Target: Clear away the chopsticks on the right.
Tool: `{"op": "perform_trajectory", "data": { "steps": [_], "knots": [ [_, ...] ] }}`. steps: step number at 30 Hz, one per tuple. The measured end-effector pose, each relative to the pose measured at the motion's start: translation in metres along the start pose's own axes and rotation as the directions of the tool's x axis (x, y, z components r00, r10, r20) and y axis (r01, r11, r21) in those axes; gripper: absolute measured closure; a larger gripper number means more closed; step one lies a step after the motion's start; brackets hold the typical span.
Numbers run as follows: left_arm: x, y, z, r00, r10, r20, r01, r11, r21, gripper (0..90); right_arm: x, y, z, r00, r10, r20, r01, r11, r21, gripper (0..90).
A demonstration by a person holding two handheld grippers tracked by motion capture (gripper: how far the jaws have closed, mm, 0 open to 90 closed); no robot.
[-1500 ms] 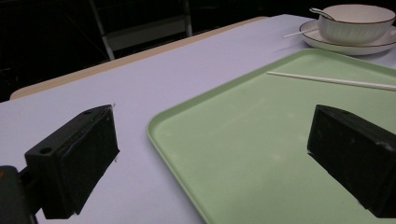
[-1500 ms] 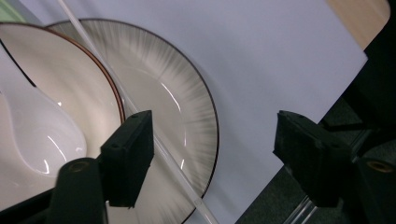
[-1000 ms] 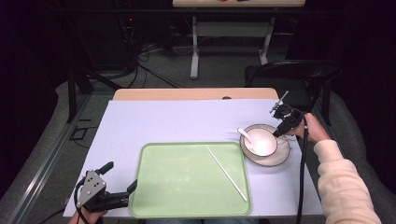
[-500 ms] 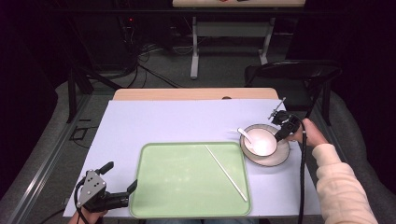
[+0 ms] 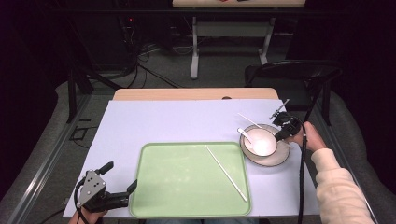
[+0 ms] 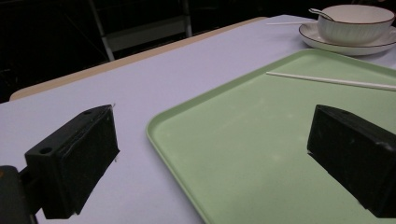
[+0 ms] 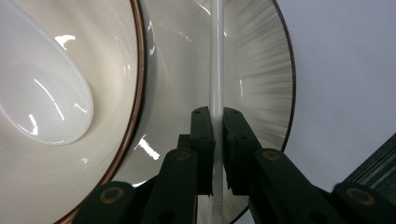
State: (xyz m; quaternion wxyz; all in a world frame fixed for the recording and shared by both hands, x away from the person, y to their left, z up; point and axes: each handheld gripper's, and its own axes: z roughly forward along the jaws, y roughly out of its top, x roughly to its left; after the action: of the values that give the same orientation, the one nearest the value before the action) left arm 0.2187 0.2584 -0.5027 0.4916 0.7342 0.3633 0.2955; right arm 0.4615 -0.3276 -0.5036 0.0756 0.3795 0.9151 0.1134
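Right gripper view: right tongs [image 7: 215, 140] pinch a smooth white chopstick [image 7: 217, 56] above a glossy ribbed saucer [image 7: 261, 84]; bowl [image 7: 93, 93] alongside. Left tongs [image 6: 210, 158] gape empty over a matte green tray [image 6: 261, 154].

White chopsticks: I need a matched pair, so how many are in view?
2. One thin white chopstick lies on the green tray; the other is pinched in the right tool over the saucer.

Glossy ceramic bowl [image 5: 259, 141], matt tray [image 5: 187, 182]
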Motion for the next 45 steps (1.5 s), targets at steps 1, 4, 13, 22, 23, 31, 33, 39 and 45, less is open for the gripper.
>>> {"op": "perform_trajectory", "data": {
  "steps": [1,4,13,22,23,31,33,39,45],
  "knots": [
    [0.0,0.0,0.0,1.0,0.002,0.002,-0.002,1.0,0.001,1.6,0.001,-0.001,-0.002,0.9999,0.013,0.007,-0.013,1.0,-0.005,83.6],
    [0.0,0.0,0.0,1.0,0.002,0.002,-0.002,1.0,0.001,1.7,0.003,-0.002,-0.01,0.9989,0.031,0.034,-0.03,0.999,-0.026,83.6],
    [0.0,0.001,0.001,1.0,0.005,0.002,-0.005,1.0,0.003,1.6,0.01,-0.003,-0.034,0.9919,0.085,0.094,-0.079,0.995,-0.066,83.7],
    [-0.001,0.001,0.001,1.0,0.005,0.004,-0.005,1.0,0.004,1.7,0.021,-0.001,-0.058,0.9815,0.147,0.123,-0.132,0.984,-0.118,83.8],
    [-0.001,0.001,0.001,1.0,0.004,0.003,-0.004,1.0,0.002,1.7,0.023,0.0,-0.062,0.9795,0.154,0.129,-0.139,0.983,-0.123,83.8],
    [-0.001,0.001,0.002,1.0,0.002,0.002,-0.002,1.0,0.002,1.7,0.039,0.005,-0.086,0.9708,0.181,0.157,-0.156,0.974,-0.162,83.8],
    [-0.001,0.001,0.002,1.0,0.007,0.005,-0.007,1.0,0.003,1.7,0.045,0.006,-0.091,0.97,0.186,0.157,-0.157,0.972,-0.176,83.8],
    [-0.001,0.001,0.002,1.0,0.005,0.005,-0.005,1.0,0.001,1.6,0.066,0.005,-0.103,0.9704,0.186,0.154,-0.155,0.968,-0.197,83.8],
    [-0.002,0.001,0.003,1.0,0.004,0.004,-0.004,1.0,-0.007,1.7,0.089,0.004,-0.108,0.9762,0.164,0.142,-0.133,0.97,-0.205,83.7]
  ]
}}
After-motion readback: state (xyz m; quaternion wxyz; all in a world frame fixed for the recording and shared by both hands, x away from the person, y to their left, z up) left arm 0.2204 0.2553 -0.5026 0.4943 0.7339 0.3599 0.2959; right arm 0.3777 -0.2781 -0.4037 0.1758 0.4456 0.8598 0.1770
